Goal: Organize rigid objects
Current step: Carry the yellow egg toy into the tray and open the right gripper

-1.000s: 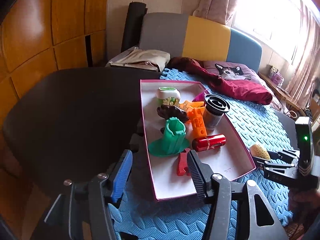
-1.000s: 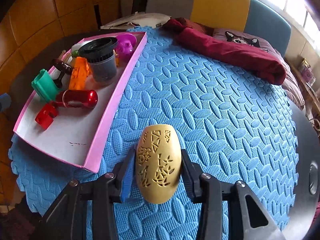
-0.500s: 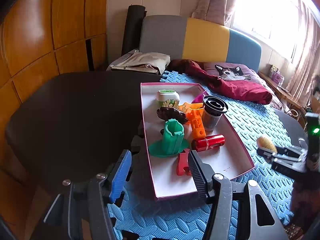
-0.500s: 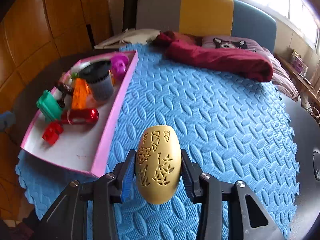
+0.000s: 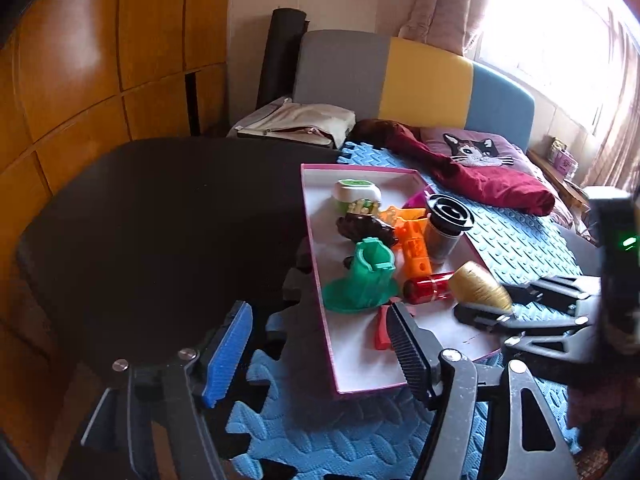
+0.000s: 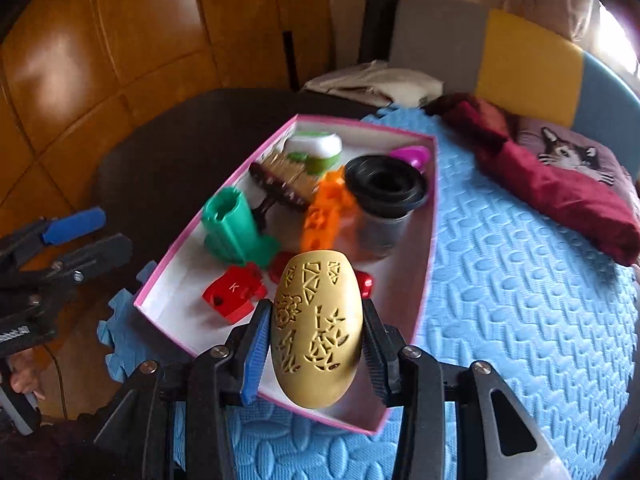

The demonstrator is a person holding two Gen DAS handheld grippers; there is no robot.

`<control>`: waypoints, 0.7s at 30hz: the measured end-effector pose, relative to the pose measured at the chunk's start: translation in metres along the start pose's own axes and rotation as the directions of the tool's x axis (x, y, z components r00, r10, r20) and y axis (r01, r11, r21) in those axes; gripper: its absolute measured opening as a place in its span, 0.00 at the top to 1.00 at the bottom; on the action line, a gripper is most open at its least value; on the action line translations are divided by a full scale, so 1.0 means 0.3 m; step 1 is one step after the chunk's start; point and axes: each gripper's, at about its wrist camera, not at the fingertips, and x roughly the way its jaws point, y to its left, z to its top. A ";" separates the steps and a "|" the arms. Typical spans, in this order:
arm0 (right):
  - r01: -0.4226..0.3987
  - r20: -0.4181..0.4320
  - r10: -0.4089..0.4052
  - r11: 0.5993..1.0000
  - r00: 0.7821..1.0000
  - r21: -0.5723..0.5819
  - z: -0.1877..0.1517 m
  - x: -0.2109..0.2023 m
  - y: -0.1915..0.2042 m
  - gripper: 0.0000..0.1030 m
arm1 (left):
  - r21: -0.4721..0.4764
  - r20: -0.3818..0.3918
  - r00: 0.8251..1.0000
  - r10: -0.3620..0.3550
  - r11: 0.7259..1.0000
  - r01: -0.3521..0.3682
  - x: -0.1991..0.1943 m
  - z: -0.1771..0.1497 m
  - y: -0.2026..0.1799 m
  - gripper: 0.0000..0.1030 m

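Egg (image 6: 316, 332), carved, gold: clamped in my right gripper (image 6: 316, 344), lower centre of frame, hovering over pink tray (image 6: 428, 264) for deposit. My left gripper (image 5: 320, 344): empty, jaws just opening, beside tray's near corner.

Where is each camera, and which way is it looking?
Left wrist: sits on the left tongs, looks forward and down at the pink tray; its own open, empty fingers show.
Right wrist: sits on the right tongs, looks down over the tray; its fingers grip the gold egg.
Both share: the tray, egg, blue mat, and each other's tongs.
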 end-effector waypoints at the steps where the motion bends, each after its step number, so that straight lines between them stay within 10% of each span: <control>1: -0.009 -0.020 0.009 1.000 1.000 -0.011 0.000 0.026 0.005 0.59 | -0.004 -0.002 1.000 0.004 1.000 -0.004 0.003 0.000 0.005 0.30; 21: 0.065 0.093 -0.083 0.982 0.992 0.177 -0.057 -0.069 -0.029 0.44 | -0.047 0.054 0.995 0.081 0.996 -0.079 -0.037 0.015 0.019 0.00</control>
